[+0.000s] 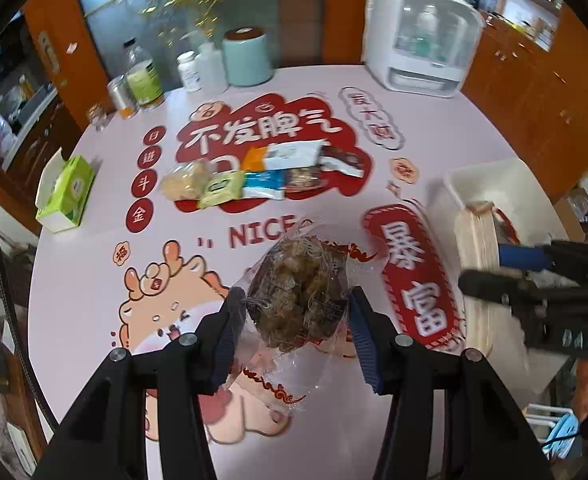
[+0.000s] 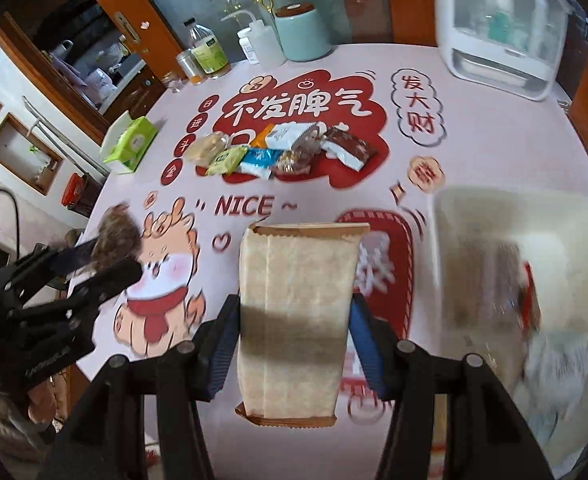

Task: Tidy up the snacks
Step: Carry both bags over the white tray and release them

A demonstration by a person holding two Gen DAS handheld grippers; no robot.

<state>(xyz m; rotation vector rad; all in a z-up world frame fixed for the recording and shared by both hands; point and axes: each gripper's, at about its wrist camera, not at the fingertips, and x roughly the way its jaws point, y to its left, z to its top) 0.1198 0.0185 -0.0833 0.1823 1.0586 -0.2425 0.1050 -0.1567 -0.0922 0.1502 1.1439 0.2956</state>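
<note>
My left gripper [image 1: 294, 332] is shut on a clear-wrapped brown snack [image 1: 300, 292] and holds it above the pink table. My right gripper [image 2: 294, 344] is shut on a tan paper-look snack packet [image 2: 296, 320], held above the table left of the white bin [image 2: 514, 208]. The packet also shows edge-on in the left wrist view [image 1: 476, 276], beside the bin [image 1: 490, 176]. A pile of several snack packs [image 1: 265, 178] lies mid-table; it also shows in the right wrist view [image 2: 281, 152]. The bin holds some blurred packets.
A green tissue box [image 1: 67, 194] sits at the table's left edge. Bottles, a can and a teal canister [image 1: 247, 56] stand at the back. A white appliance [image 1: 422, 36] stands back right. Wooden cabinets surround the table.
</note>
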